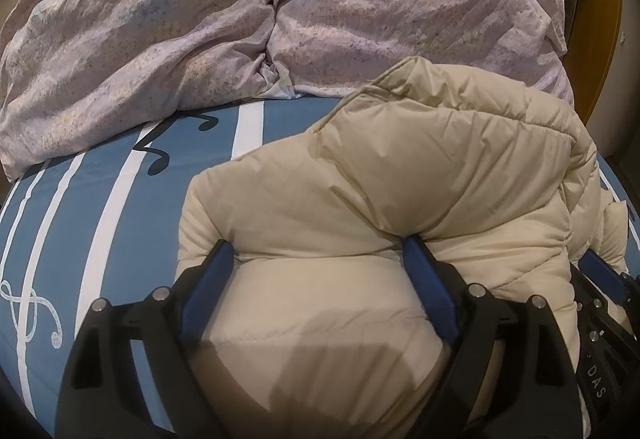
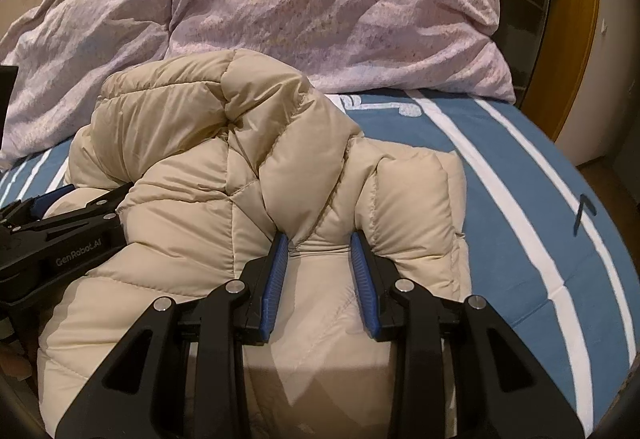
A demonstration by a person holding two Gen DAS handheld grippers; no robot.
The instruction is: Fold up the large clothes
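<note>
Left wrist view: left gripper [image 1: 316, 251] straddles a fat quilted bulge of the beige puffer jacket [image 1: 400, 167], jaws spread wide. The pads sit against the padding at both sides, dimpling it at the right-hand pad, but whether they clamp or just rest I cannot tell. Jacket lies bunched on the blue striped bed sheet [image 1: 120, 199], near edge of the bed, pink duvet [image 1: 160, 19] heaped behind it and apart. Right gripper's fingers [image 1: 600, 273] show at the jacket's right edge. Right wrist view: right gripper [image 2: 320, 243] is clenched on a narrow ridge of jacket [image 2: 192, 143], fabric puckered between the pads, likely to pin that side. Left gripper [image 2: 64, 215] sits at the jacket's left side. Sheet [image 2: 500, 175] bare beyond. Reads as two-point hold on the near hem for a fold.
</note>
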